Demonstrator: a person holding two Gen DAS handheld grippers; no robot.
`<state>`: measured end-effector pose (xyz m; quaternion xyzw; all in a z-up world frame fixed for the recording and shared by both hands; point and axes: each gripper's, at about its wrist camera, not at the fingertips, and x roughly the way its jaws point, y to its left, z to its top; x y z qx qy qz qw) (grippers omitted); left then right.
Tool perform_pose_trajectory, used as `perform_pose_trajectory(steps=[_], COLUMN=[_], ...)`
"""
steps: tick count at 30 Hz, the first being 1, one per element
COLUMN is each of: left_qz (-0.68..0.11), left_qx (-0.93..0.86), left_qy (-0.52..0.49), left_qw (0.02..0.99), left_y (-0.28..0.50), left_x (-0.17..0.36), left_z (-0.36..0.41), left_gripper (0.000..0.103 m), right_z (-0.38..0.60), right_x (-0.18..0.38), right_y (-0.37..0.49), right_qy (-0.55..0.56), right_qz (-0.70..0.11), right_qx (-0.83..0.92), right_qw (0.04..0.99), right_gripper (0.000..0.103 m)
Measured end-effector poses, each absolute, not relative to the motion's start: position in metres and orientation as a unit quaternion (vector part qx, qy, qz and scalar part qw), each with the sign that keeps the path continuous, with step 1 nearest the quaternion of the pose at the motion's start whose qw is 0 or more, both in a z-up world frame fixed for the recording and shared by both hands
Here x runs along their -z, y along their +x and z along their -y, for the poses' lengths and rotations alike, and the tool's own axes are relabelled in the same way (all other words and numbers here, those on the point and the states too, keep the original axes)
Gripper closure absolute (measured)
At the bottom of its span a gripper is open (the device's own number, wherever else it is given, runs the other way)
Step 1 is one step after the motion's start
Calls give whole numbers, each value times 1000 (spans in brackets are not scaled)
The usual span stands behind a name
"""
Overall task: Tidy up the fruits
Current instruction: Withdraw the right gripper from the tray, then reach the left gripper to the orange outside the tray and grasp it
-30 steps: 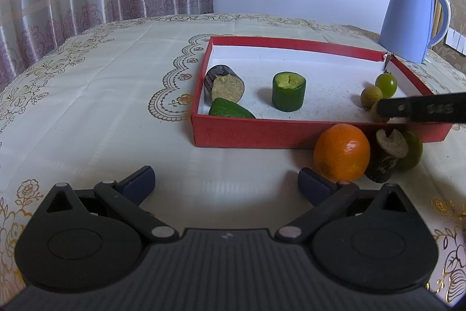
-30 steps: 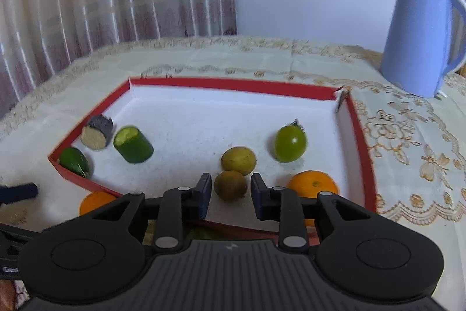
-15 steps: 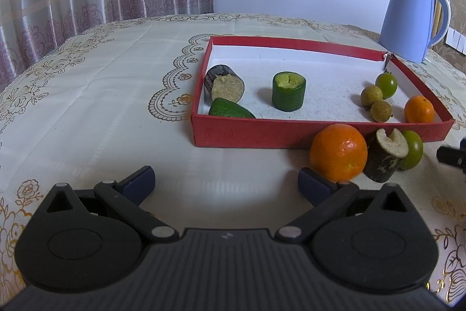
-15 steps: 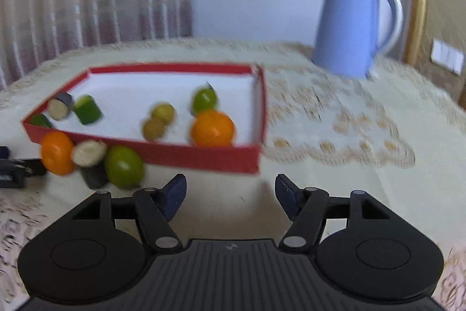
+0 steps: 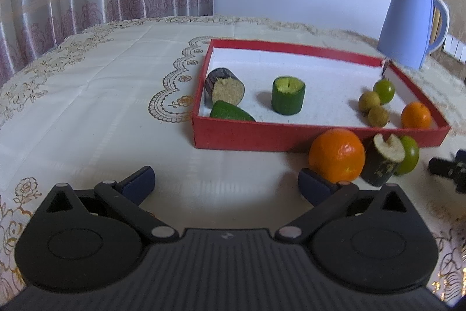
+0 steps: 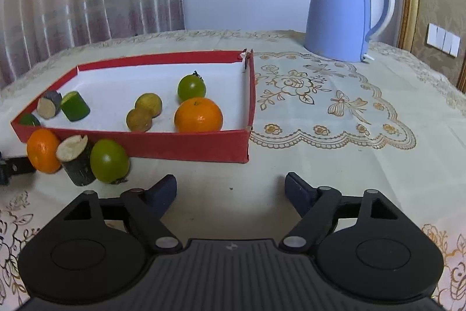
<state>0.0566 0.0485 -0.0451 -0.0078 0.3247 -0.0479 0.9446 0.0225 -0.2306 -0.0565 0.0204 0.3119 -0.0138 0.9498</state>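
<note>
Now my right gripper (image 6: 230,190), empty and back outside the shallow red cardboard tray (image 6: 186,142), is opening wide, its small round orange (image 6: 198,118) left inside; three pieces wait beside my wide-open left gripper (image 5: 225,184).

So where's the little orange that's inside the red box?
The small orange sits inside the red box, in its near right corner in the right wrist view, just in front of the green round fruit.

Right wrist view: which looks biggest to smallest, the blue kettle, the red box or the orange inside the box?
1. red box, widest
2. blue kettle, though it stands farther back, so its true size is unsure
3. orange inside the box, clearly smallest
</note>
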Motion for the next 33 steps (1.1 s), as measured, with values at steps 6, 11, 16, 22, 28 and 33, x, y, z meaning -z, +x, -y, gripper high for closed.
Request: perform_pose_trajectory(steps=[6,11,16,22,28,33], left_qz=[-293,-264,-262,-281,-300,-304], left_qx=[66,101,89,73,94,129], left_qy=[-27,3,67,73,35,32], left_qw=[953,959,959,954,949,943], left_y=[31,16,24,42,55,53], left_x=[36,21,22,33,39,43], left_z=[-55,-33,0,9,7,11], left_gripper=[0,0,0,0,18,49], right_z=[231,230,230,230,230,230], right_x=[57,57,57,58,58,58], right_y=[23,23,23,23,23,23], right_qy=[22,22,22,22,22,22], right_qz=[-314,-315,-315,-315,-315,-315], right_qx=[9,8,7,7,7,7], right_qw=[949,949,949,949,949,949], right_gripper=[15,15,14,13,13,13])
